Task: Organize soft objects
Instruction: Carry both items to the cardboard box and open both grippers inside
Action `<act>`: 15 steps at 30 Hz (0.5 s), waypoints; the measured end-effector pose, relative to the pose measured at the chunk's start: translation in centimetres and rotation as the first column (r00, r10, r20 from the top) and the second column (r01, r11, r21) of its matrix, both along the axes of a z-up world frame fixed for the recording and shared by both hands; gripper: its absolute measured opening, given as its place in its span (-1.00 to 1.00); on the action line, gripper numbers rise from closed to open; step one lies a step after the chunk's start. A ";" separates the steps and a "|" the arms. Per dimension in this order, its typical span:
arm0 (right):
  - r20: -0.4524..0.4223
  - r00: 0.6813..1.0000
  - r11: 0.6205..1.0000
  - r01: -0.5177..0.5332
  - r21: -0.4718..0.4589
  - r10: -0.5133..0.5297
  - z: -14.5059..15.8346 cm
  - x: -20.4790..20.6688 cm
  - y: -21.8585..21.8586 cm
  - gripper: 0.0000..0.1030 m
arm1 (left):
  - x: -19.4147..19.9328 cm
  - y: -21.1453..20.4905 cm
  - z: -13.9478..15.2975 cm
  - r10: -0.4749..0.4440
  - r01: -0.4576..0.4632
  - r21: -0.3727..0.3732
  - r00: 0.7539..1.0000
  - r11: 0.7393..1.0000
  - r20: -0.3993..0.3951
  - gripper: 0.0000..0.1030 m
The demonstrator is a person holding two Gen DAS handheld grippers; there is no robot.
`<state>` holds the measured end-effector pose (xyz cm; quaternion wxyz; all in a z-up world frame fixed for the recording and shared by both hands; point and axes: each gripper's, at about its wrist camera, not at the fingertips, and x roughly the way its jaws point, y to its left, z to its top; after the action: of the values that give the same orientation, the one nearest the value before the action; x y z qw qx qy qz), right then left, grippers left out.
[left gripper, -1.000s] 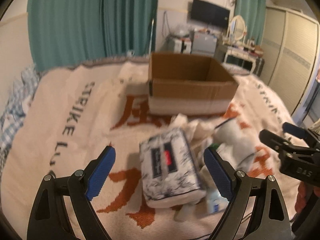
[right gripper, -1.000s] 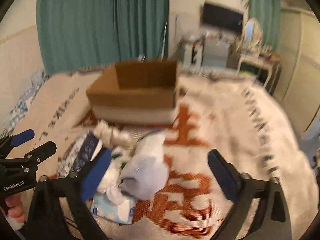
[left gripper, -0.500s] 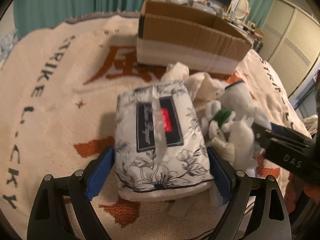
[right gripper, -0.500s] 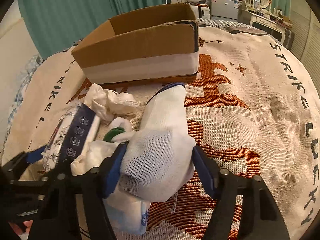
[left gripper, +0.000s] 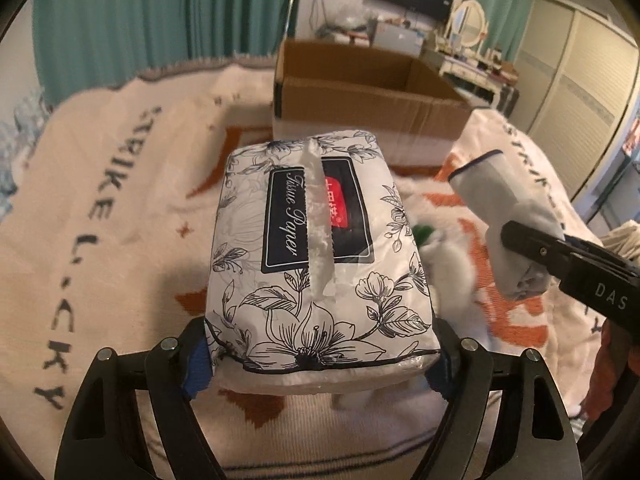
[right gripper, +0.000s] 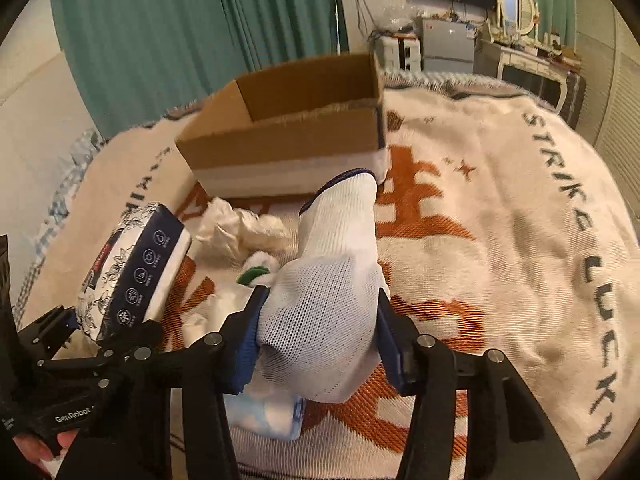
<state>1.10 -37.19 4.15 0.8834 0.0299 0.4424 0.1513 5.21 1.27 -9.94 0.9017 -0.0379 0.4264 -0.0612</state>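
The left gripper (left gripper: 320,356) is clamping a pack of tissue paper (left gripper: 316,256) between its blue pads, pinching the near end of the soft floral wrapper from both sides. The pack is riding above the blanket (left gripper: 104,216), its far end pointing toward the cardboard box (left gripper: 360,92), with the dark label and the torn opening strip facing up. From the right wrist view, the same pack (right gripper: 136,276) is showing its side panel of small round icons while it is sitting in the left gripper (right gripper: 80,332) at the lower left.

The right gripper (right gripper: 318,344) is squeezing a white knit glove (right gripper: 332,280), its pads pressing into the fabric on either side. The glove's dark-trimmed cuff is pointing toward the box (right gripper: 288,136), which is standing open on the blanket (right gripper: 500,240) just beyond it. In the left wrist view the glove (left gripper: 504,216) is hanging off the blanket in the right gripper (left gripper: 532,244), to the right of the tissue pack.

Lying on the blanket between the two grippers are a crumpled white cloth (right gripper: 236,232), a small white item with a green patch (right gripper: 256,272) and, under the glove, a pale blue packet (right gripper: 268,416). Green curtains (right gripper: 192,36) are hanging behind the bed.
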 end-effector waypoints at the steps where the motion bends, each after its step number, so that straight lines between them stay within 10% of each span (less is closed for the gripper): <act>1: 0.013 1.000 1.000 0.005 0.003 -0.005 0.7 -0.4 -0.3 -0.03 | -0.4 -0.1 0.6 -0.001 0.001 0.005 1.000 1.000 0.015 0.59; 15: 0.267 0.963 0.998 -0.053 0.027 0.044 14.2 -2.6 -0.7 -0.04 | 0.1 -0.9 12.3 -0.048 0.036 0.054 0.970 0.998 0.238 0.59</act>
<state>-1.50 -37.89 18.31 0.9303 0.0136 0.3176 0.1830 5.30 0.35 2.39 0.9456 0.0010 0.3167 -0.0739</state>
